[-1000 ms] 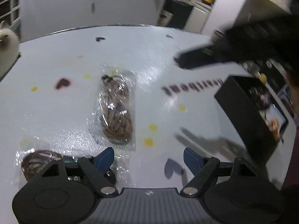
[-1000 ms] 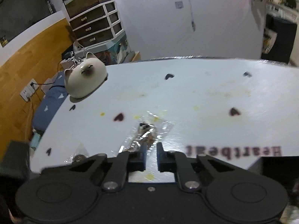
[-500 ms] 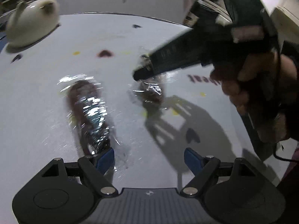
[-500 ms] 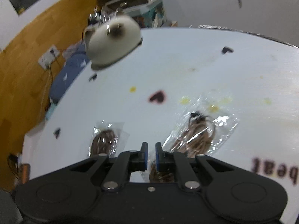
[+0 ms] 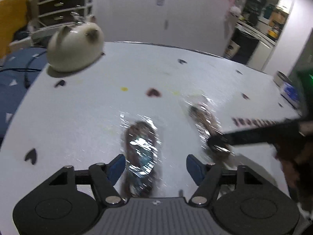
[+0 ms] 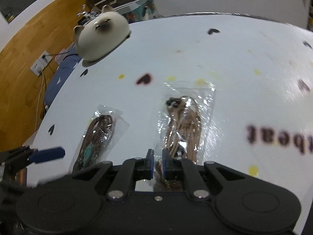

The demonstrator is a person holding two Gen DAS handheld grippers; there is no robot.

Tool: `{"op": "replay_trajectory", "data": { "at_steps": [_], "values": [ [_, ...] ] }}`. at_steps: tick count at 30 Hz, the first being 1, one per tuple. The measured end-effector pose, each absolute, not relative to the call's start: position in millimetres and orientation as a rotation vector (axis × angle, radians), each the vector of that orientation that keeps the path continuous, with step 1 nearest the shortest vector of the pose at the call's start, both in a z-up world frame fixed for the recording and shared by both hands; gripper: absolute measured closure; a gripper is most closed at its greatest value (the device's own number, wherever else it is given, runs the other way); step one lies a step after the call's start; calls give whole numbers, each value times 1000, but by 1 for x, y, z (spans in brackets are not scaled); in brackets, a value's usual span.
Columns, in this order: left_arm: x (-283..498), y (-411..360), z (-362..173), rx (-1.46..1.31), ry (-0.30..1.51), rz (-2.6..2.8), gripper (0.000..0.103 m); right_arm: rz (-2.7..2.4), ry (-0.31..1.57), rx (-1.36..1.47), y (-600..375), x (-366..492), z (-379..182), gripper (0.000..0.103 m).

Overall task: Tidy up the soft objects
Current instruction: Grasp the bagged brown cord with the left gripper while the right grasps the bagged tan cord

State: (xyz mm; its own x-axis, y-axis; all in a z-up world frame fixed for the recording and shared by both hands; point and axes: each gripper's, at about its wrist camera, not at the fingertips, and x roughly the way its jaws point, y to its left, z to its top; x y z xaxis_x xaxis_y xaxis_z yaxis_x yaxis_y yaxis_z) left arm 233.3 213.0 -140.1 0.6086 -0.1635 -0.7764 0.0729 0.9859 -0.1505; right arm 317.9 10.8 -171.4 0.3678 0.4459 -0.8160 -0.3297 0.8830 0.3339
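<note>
Left wrist view: the left gripper (image 5: 155, 165) is hovering, jaws open and just been closing, straddling a dark bagged cord (image 5: 141, 148) on the worktop (image 5: 88, 117). Right wrist view: the right gripper (image 6: 156, 163), jaws closed and seemingly empty, is nearing a tan bagged cord (image 6: 183, 125); slick plastic could slip away.

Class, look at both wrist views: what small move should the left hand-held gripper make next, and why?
Probably close the left hand-held gripper on the darker bagged cord. Its jaws, which have just been closing, straddle that bag without pressing it. The right hand-held gripper is shut at the lighter bagged cord.
</note>
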Motion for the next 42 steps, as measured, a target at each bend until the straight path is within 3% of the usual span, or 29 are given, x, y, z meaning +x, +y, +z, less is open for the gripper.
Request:
{"op": "replay_trajectory", "data": {
  "at_steps": [10,13,16,18,20,21,34,42],
  "values": [
    [255,213,-163,-32,966,-107,35,465,1104,170,-9,304,-169,91],
    [261,213,-168,-2,984,-102,35,453,1063,193,-15,298,-161,71],
    [264,215,-170,-5,988,-112,36,431,1015,176,-17,296,-151,60],
    [265,215,-170,-7,993,-119,36,397,1001,144,-15,298,-148,46],
    [265,214,-172,-11,998,-126,36,365,1008,98,-11,302,-150,24],
    [264,213,-172,-4,994,-124,36,354,1013,75,-8,303,-152,22],
    [266,206,-174,59,978,-110,48,331,1100,-104,23,311,-176,22],
    [263,203,-171,8,981,-136,57,329,1077,-166,22,298,-172,50]
  ]
}}
